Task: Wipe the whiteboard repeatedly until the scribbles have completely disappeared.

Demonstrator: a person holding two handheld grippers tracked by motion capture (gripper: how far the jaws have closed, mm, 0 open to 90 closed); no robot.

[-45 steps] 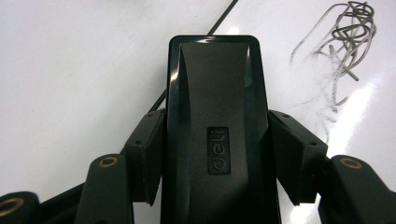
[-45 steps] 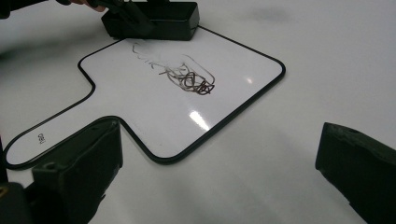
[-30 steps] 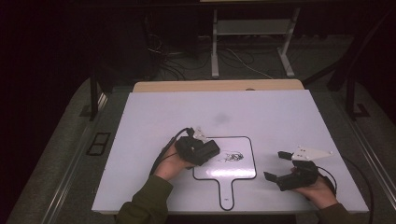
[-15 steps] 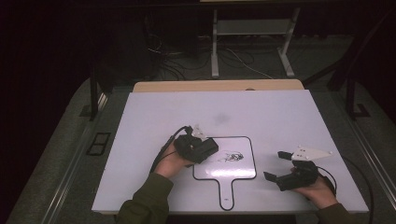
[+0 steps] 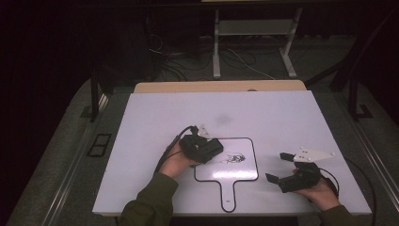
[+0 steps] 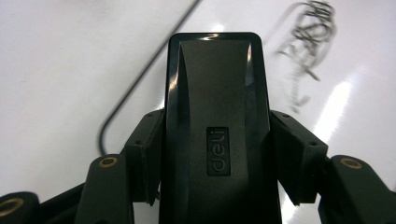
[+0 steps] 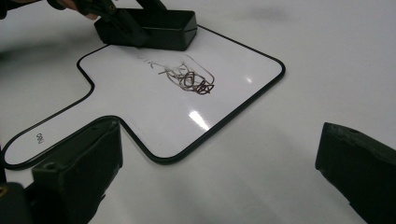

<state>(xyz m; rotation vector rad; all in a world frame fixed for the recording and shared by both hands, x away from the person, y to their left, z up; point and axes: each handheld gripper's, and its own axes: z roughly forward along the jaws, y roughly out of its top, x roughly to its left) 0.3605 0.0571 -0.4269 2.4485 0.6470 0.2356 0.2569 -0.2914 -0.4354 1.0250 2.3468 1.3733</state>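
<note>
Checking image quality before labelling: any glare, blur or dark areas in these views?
High view: table evenly lit, surroundings nearly black, a faint grey smudge on the table. Left gripper view: eraser sharp, glare patches on the small whiteboard, scribble slightly soft. Right gripper view: bright glint on the board beside the scribble, near jaws of the right gripper blurred.

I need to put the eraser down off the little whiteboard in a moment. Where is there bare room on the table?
The widest bare stretch of the table lies beyond the small whiteboard, up to the far edge. Bare surface also lies outside the left gripper, which clamps the eraser. It is tighter between the board and the open right gripper. The scribble sits beside the eraser.
</note>
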